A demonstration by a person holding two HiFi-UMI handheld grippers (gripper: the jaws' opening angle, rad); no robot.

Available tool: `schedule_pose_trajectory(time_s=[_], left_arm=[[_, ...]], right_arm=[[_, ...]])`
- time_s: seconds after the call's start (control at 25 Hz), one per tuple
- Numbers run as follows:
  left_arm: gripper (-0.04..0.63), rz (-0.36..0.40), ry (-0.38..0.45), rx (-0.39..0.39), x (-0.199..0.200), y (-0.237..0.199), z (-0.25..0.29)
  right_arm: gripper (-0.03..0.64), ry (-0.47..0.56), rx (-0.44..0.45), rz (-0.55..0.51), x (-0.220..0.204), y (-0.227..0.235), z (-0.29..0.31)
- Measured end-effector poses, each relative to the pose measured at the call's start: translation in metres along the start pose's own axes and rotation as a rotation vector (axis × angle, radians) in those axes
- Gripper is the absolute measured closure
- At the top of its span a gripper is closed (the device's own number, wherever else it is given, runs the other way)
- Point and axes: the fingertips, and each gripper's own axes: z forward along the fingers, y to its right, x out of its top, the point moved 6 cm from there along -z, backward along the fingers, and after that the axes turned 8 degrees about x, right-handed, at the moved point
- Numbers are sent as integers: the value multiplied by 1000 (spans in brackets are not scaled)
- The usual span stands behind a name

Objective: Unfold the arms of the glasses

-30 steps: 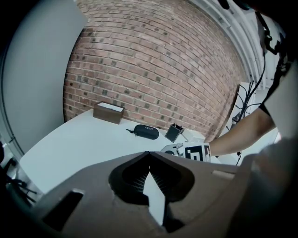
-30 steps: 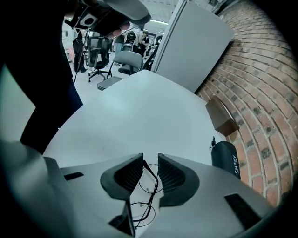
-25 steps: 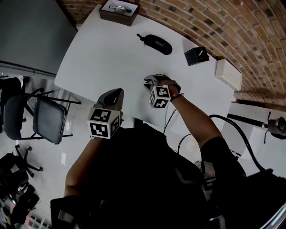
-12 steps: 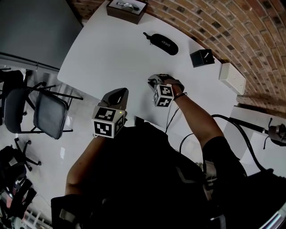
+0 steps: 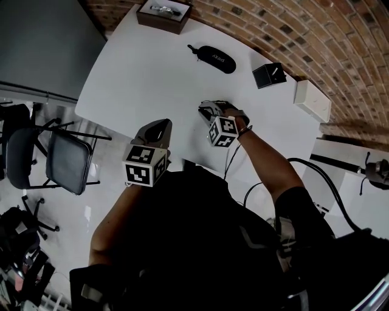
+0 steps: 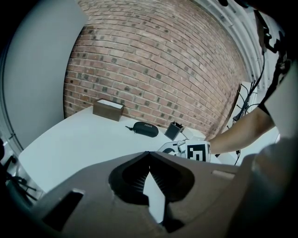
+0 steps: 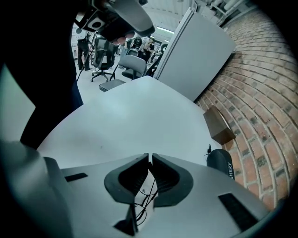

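My right gripper [image 5: 204,110] points down at the white table [image 5: 146,73] near its front middle. In the right gripper view its jaws [image 7: 150,158] stand nearly together, and the thin black wire of the glasses [image 7: 148,191] runs up between the pads. Most of the glasses is hidden under the gripper's body. My left gripper [image 5: 161,125] hangs at the table's near edge, to the left of the right one. It is shut with nothing in it [image 6: 149,152]. The right gripper [image 6: 184,148] also shows from the left gripper view, low on the table.
A black glasses case [image 5: 211,58] lies further back, with a brown box [image 5: 163,13] at the far edge. A small black box [image 5: 268,75] and a white box [image 5: 312,100] sit at the right by the brick wall. Chairs [image 5: 64,161] stand left of the table.
The head view has shifted a little. Both grippers keep their places over the table, and the jaws look the same.
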Motion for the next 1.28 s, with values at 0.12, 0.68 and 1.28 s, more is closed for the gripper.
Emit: schedule_pose_trajectory(time_s=[0.12, 0.68, 1.28], left_arm=[[584, 2, -4, -13, -1, 3, 2], [584, 56, -52, -76, 7, 19, 29], [584, 168, -126, -155, 5, 43, 62]], right_arm=[[589, 18, -34, 29, 1, -2, -8], [589, 153, -187, 162, 4, -6, -51], [589, 260, -348, 266, -7, -19, -93]])
